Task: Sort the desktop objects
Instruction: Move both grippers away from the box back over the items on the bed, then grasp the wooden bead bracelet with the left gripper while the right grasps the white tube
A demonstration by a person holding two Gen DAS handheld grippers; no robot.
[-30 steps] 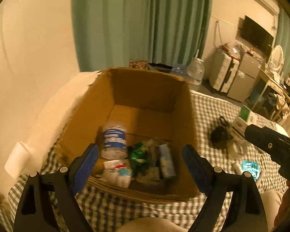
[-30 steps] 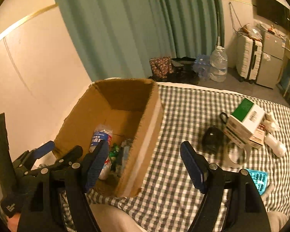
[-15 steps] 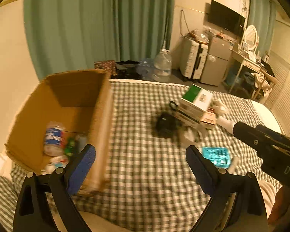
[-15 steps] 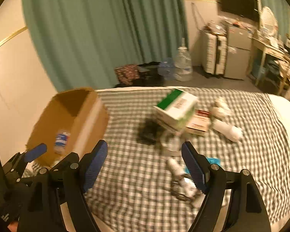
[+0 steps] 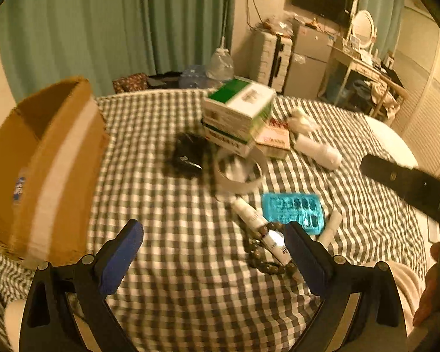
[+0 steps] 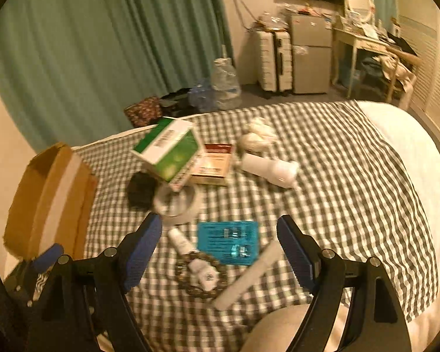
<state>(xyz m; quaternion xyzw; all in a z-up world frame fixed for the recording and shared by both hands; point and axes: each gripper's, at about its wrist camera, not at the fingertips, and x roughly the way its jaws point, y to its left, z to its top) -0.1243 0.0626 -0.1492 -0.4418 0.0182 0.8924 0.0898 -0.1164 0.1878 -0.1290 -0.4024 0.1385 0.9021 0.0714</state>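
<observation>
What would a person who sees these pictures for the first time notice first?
Probably the green and white box, which sits tilted on a pile in the middle of the checked cloth. Next, the bright blue packet nearer the camera, with a bead bracelet beside it. The open cardboard box stands at the left edge of the cloth.
</observation>
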